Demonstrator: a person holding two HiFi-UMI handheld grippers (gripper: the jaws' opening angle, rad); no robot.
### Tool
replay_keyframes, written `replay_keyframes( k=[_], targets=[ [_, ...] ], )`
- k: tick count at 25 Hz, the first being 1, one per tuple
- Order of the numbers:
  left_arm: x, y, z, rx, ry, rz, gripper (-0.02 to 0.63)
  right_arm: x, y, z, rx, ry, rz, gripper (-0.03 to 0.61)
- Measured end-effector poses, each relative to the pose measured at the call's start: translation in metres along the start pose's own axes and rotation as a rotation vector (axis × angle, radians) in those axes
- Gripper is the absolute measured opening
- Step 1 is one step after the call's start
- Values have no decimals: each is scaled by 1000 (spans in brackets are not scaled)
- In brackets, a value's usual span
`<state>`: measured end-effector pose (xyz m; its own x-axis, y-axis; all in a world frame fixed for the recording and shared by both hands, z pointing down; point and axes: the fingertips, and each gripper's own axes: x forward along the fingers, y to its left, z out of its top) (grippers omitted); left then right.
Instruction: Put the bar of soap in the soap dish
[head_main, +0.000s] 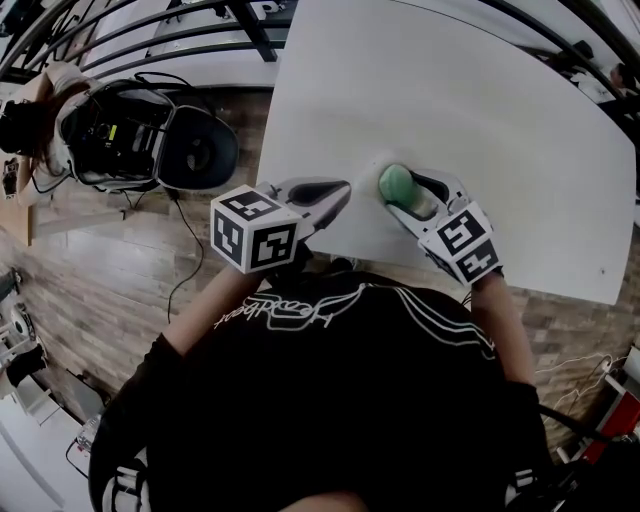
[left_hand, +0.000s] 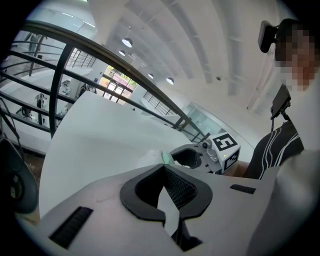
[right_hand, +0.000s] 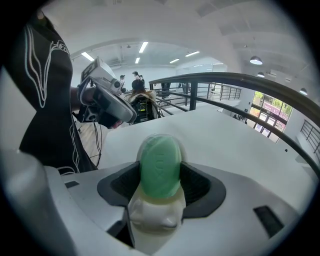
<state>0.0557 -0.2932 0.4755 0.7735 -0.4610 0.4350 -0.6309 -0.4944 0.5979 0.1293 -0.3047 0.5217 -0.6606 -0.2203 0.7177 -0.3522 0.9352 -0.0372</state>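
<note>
An oval green bar of soap stands on edge between the jaws of my right gripper, which is shut on it. In the right gripper view the soap fills the gap between the dark pads, and a white soap dish shows directly under it. On the white table the dish is hard to make out. My left gripper is just left of the dish, shut and empty. Its view shows the dish, a sliver of green soap and the jaws meeting at the tips.
The table's near edge runs just in front of the person's torso. On the wooden floor to the left stand a dark chair and a rack of gear with cables. A black railing lies beyond the table.
</note>
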Motion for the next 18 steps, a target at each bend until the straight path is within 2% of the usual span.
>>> replay_keyframes(
  k=[18],
  targets=[
    [-7, 0, -8, -6, -18, 3, 8, 2, 2, -7, -5, -6, -39, 219]
  ],
)
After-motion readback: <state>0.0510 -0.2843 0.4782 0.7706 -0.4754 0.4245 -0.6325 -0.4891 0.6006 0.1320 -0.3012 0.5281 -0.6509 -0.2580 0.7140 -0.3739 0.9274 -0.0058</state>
